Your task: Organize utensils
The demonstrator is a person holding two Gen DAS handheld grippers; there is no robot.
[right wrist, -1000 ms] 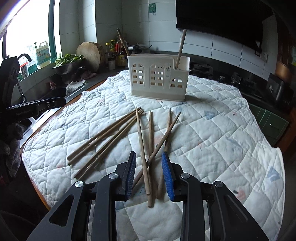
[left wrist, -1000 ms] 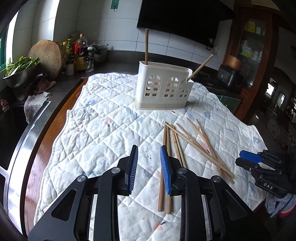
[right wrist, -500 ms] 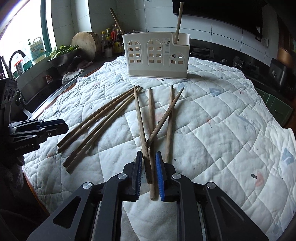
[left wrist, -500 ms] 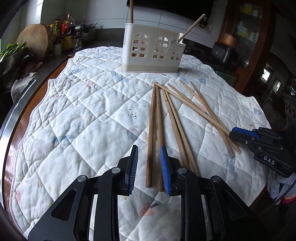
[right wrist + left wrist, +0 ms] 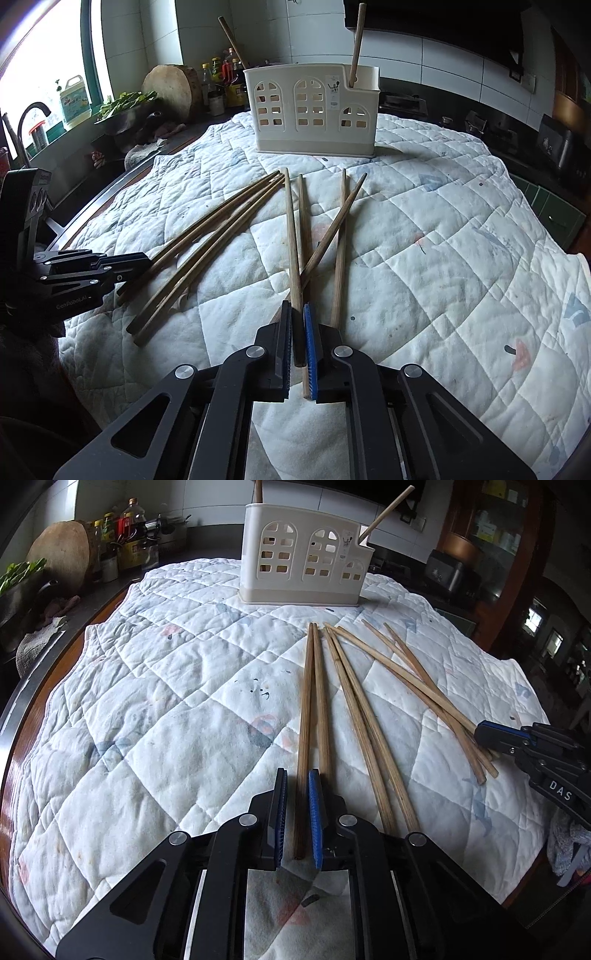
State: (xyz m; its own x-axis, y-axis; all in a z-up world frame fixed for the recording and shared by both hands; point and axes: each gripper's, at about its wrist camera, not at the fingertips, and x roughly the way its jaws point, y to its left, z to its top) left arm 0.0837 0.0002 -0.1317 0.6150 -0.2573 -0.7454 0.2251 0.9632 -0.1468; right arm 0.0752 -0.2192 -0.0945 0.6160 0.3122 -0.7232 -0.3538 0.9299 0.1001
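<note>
Right gripper (image 5: 297, 332), lower centre of right wrist view: jaws have just been closing, now clamped on near end of one chopstick (image 5: 293, 254); second stick lies alongside blue pad, grip on it unclear. Left gripper (image 5: 297, 805), lower centre of left wrist view: lower over quilt (image 5: 147, 720) than a second ago, jaws just narrowed around leftmost chopstick (image 5: 306, 716); slim gap on left pad, so not yet pinched. Holder (image 5: 314, 110) upper centre, two sticks standing in it. Judgement: pick phase nearly done, lift to holder next.
</note>
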